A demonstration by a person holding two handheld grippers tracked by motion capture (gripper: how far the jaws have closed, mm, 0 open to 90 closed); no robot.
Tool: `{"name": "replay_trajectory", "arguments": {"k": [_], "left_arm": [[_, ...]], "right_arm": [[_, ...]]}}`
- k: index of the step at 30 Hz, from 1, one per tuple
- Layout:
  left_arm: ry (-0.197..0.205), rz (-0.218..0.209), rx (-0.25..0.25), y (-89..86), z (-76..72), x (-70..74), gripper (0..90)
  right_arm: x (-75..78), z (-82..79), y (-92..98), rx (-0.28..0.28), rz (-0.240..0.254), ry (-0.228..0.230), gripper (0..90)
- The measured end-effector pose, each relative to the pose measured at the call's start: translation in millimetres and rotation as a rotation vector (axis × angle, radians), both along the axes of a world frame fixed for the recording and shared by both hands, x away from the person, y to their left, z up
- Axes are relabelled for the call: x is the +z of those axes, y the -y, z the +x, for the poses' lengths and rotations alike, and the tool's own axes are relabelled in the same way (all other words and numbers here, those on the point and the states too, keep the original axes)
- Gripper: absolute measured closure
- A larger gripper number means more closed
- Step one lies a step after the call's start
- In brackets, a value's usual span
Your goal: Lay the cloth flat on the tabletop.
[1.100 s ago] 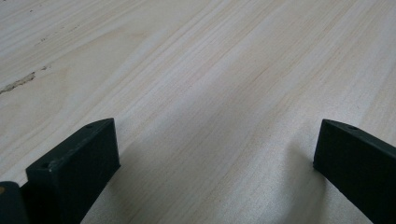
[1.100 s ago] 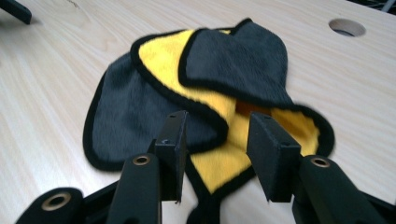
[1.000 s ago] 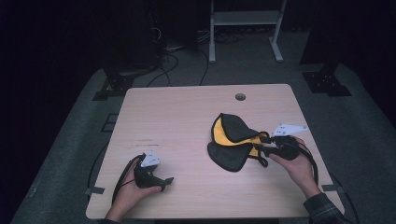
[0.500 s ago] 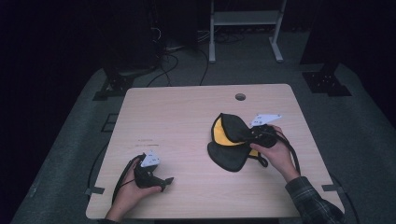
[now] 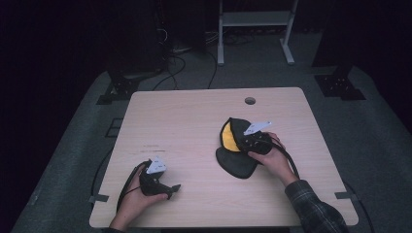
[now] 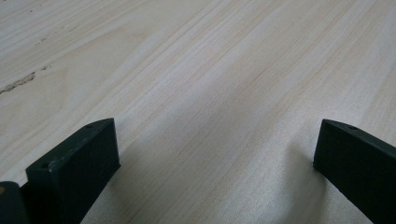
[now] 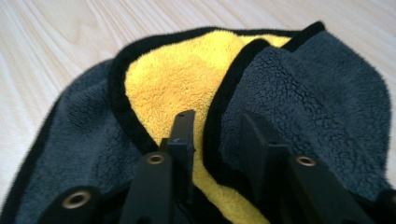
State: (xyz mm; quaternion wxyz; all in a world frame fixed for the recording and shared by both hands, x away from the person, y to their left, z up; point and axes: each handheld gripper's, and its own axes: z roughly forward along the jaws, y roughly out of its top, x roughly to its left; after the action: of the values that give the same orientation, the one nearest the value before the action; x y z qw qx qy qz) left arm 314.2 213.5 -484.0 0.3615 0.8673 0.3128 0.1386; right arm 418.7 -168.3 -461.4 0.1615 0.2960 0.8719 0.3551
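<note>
Since the earlier frame, the right gripper point(image 5: 241, 141) has slid onto the grey-and-yellow microfibre cloth point(image 5: 232, 153). At the table's point(image 5: 194, 121) near left the left gripper point(image 5: 174, 189) rests wide open, idle. Right of centre, the right gripper's jaws have been closing astride the cloth's black-trimmed fold, likely to lift it.
</note>
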Motion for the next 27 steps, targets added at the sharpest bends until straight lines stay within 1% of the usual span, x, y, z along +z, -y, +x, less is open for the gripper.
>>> {"name": "replay_trajectory", "arguments": {"k": [1, 3, 5, 7, 9, 10, 11, 14, 17, 19, 21, 22, 23, 24, 25, 26, 27], "left_arm": [[0.0, 0.0, 0.0, 0.0, 0.0, 0.0, 0.0], [0.0, 0.0, 0.0, 0.0, 0.0, 0.0, 0.0], [0.0, 0.0, 0.0, 0.0, 0.0, 0.0, 0.0], [0.0, 0.0, 0.0, 0.0, 0.0, 0.0, 0.0], [0.0, 0.0, 0.0, 0.0, 0.0, 0.0, 0.0], [0.0, 0.0, 0.0, 0.0, 0.0, 0.0, 0.0], [0.0, 0.0, 0.0, 0.0, 0.0, 0.0, 0.0], [0.0, 0.0, 0.0, 0.0, 0.0, 0.0, 0.0], [0.0, 0.0, 0.0, 0.0, 0.0, 0.0, 0.0], [0.0, 0.0, 0.0, 0.0, 0.0, 0.0, 0.0], [0.0, 0.001, 0.0, 0.0, 0.0, 0.0, 0.0], [0.0, 0.0, 0.0, 0.0, 0.0, 0.0, 0.0], [0.0, 0.001, 0.0, 0.0, 0.0, 0.0, 0.0], [0.0, 0.001, 0.0, 0.0, 0.0, 0.0, 0.0], [0.0, 0.0, 0.0, 0.0, 0.0, 0.0, 0.0], [0.0, 0.001, 0.0, 0.0, 0.0, 0.0, 0.0], [0.0, 0.0, 0.0, 0.0, 0.0, 0.0, 0.0]], "right_arm": [[-1.4, 0.4, -0.7, -0.003, -0.007, -0.002, 69.9], [-2.1, 0.9, -0.5, -0.008, -0.001, -0.011, 77.4], [-2.3, 1.6, 0.7, -0.014, 0.007, -0.023, 81.0], [-0.2, 1.6, 2.5, -0.026, 0.021, -0.031, 82.9], [1.2, 1.3, 3.0, -0.029, 0.025, -0.029, 83.1], [3.0, 1.4, 3.4, -0.026, 0.026, -0.021, 83.2], [5.7, 0.2, 3.5, -0.036, 0.035, -0.026, 83.4], [14.3, -0.5, 6.7, -0.038, 0.064, -0.011, 83.5], [27.7, 1.7, 12.5, -0.055, 0.085, 0.026, 83.6], [37.7, 6.4, 19.5, -0.087, 0.101, 0.052, 83.7], [43.7, 11.8, 28.1, -0.122, 0.119, 0.065, 83.8], [45.4, 14.0, 31.4, -0.137, 0.121, 0.065, 83.8], [48.7, 22.1, 42.4, -0.179, 0.124, 0.069, 83.8], [48.7, 22.1, 42.4, -0.179, 0.124, 0.069, 83.8], [50.4, 29.4, 51.5, -0.211, 0.126, 0.067, 83.8], [50.4, 29.4, 51.5, -0.211, 0.126, 0.067, 83.8], [51.4, 34.8, 58.1, -0.234, 0.126, 0.069, 83.8]]}}
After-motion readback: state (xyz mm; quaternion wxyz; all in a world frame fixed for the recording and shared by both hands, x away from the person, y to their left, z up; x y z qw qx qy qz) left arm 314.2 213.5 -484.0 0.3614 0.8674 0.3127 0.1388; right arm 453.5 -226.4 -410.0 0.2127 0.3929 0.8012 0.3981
